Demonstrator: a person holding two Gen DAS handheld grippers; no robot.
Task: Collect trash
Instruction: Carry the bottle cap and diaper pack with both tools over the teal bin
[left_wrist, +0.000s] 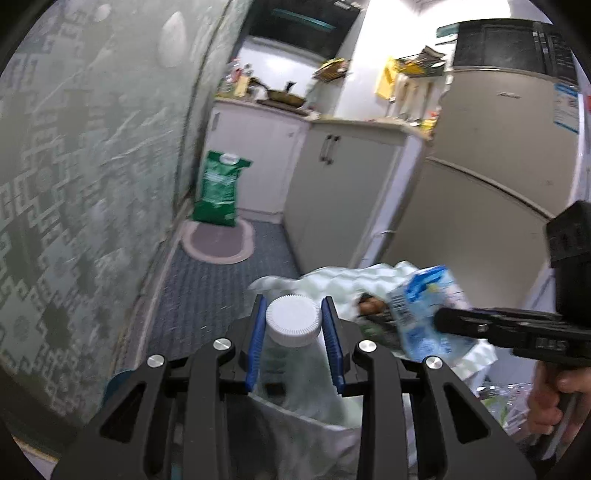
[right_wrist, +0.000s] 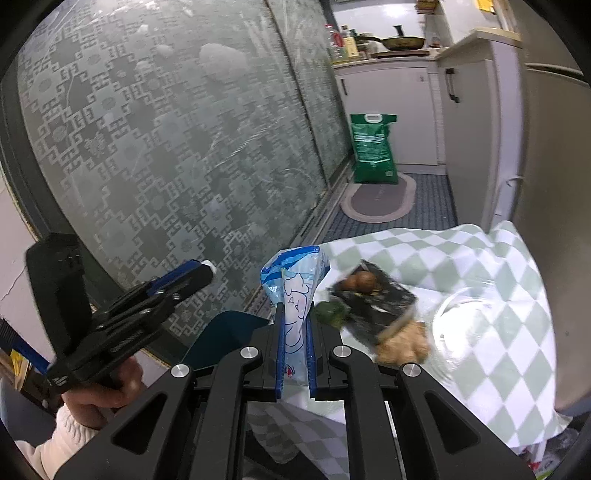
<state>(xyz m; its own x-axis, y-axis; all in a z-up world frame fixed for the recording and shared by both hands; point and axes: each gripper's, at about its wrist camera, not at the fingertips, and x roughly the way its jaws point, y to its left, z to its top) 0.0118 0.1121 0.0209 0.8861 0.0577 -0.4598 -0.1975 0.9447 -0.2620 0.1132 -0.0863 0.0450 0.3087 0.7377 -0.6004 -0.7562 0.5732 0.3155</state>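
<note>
In my left wrist view, the left gripper (left_wrist: 293, 325) has its blue pads (left_wrist: 258, 332) closed partway around a clear plastic bottle, pressing on the sides just under its white ribbed cap (left_wrist: 293, 319); the bottle (left_wrist: 291, 373) runs back toward the camera between the fingers. At about three o'clock from there, the right gripper (left_wrist: 439, 319) reaches in from the frame's edge, nearly shut and pinching a blue-and-white wrapper (left_wrist: 424, 314) that stands out beyond its tips. In my right wrist view, the same wrapper (right_wrist: 293, 295) sits clamped between the narrow blue pads (right_wrist: 279, 350) of the right gripper (right_wrist: 294, 325), its crumpled top flaring upward at twelve o'clock. At about three o'clock from it, a table covered with a green-and-white checked cloth (right_wrist: 498, 332) holds a dark snack packet (right_wrist: 376, 302), tilted and blurred, with a beige lump (right_wrist: 402, 349) just beside it and a clear glass dish (right_wrist: 480, 325) further right. At nine o'clock, a hand (right_wrist: 99, 398) grips the left gripper's handle in front of a frosted patterned glass door (right_wrist: 166, 147). Far off at one o'clock, a green sack (right_wrist: 373, 147) stands on the floor by an oval mat (right_wrist: 378, 203).
</note>
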